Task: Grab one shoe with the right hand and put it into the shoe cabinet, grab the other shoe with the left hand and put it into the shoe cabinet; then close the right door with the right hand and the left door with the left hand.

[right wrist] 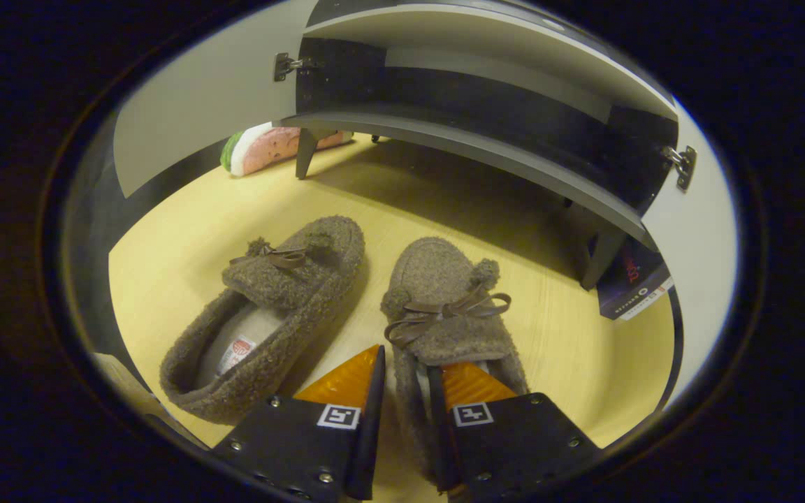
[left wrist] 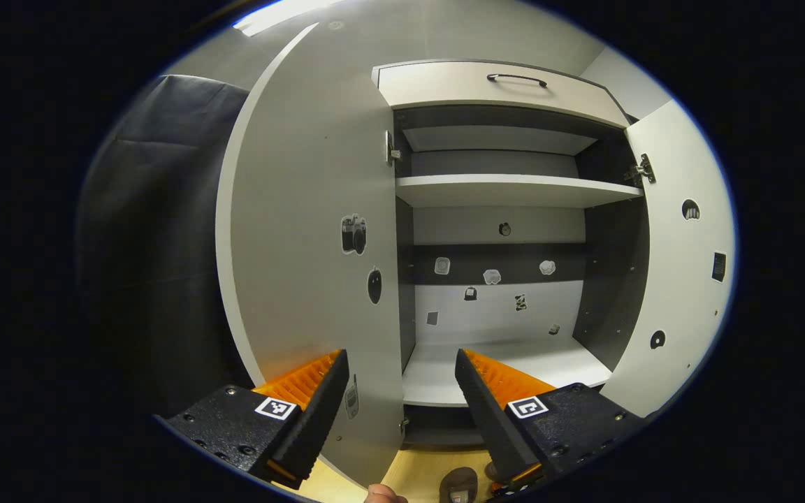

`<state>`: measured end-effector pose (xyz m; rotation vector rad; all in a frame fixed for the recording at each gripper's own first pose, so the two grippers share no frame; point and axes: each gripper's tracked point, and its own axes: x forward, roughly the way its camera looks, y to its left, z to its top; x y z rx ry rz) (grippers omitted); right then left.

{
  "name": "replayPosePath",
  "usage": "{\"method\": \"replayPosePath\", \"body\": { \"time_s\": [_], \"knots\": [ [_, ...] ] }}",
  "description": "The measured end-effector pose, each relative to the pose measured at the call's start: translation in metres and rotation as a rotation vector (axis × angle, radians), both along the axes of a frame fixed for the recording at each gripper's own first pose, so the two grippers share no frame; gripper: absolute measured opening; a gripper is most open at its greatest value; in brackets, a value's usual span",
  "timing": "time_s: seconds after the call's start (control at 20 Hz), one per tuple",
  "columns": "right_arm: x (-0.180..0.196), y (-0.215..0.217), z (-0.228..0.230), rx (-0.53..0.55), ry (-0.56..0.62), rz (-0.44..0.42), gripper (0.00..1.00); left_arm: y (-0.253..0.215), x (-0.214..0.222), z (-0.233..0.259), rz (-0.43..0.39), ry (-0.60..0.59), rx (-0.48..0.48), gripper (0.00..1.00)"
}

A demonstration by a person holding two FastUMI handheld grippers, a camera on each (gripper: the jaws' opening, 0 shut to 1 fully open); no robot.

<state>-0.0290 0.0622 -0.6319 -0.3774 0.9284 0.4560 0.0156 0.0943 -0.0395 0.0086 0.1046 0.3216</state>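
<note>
- Nearest my right gripper [right wrist: 406, 381], in the right gripper view, is the side wall of the right-hand slipper [right wrist: 444, 307]: the jaws are nearly together with that fuzzy wall between them, one finger outside the shoe and one inside its opening, so I read this as a pinch on it.
- That slipper's long axis runs straight ahead from the jaws, toe pointing toward the shoe cabinet [right wrist: 486, 150], which stands beyond it on the wooden floor [right wrist: 179, 230].
- The other slipper [right wrist: 270, 307] lies just beside it, left of these jaws and angled a little, untouched.
- My left gripper [left wrist: 401, 391] hangs spread wide and empty, aimed at the cabinet's bottom shelf [left wrist: 507, 367], which is bare; the left door [left wrist: 305, 230] and the right door [left wrist: 675, 265] both stand open.
- I judge the lift goes up and forward, along the shoe's length.
</note>
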Motion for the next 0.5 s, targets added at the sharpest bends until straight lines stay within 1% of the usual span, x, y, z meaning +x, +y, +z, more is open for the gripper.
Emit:
{"method": "replayPosePath", "body": {
  "time_s": [0.05,0.1,0.15,0.25,0.3,0.4,0.5],
  "knots": [
    [0.0,0.0,-0.001,-0.008,-0.003,0.007,0.34,0.0,0.0,0.0,0.002,0.0,0.001,0.94],
    [0.007,-0.004,0.003,-0.026,-0.039,0.008,0.34,0.0,0.0,0.0,0.003,-0.001,0.001,0.94],
    [0.005,-0.005,0.002,-0.039,-0.032,0.01,0.12,0.0,0.0,0.0,0.004,-0.001,0.002,0.94],
    [0.005,-0.004,0.001,-0.056,-0.056,0.009,0.13,0.0,0.0,0.0,0.006,-0.002,0.001,0.94],
    [0.006,-0.004,0.002,-0.056,-0.05,0.0,0.01,0.0,0.0,0.0,0.005,-0.002,0.001,0.94],
    [0.009,-0.002,0.004,-0.046,-0.048,-0.018,0.01,0.0,0.0,0.0,0.005,-0.002,-0.002,0.94],
    [0.015,-0.004,0.013,-0.035,-0.074,-0.042,0.0,0.0,0.001,-0.001,0.002,-0.001,-0.003,0.94]
  ]
}}
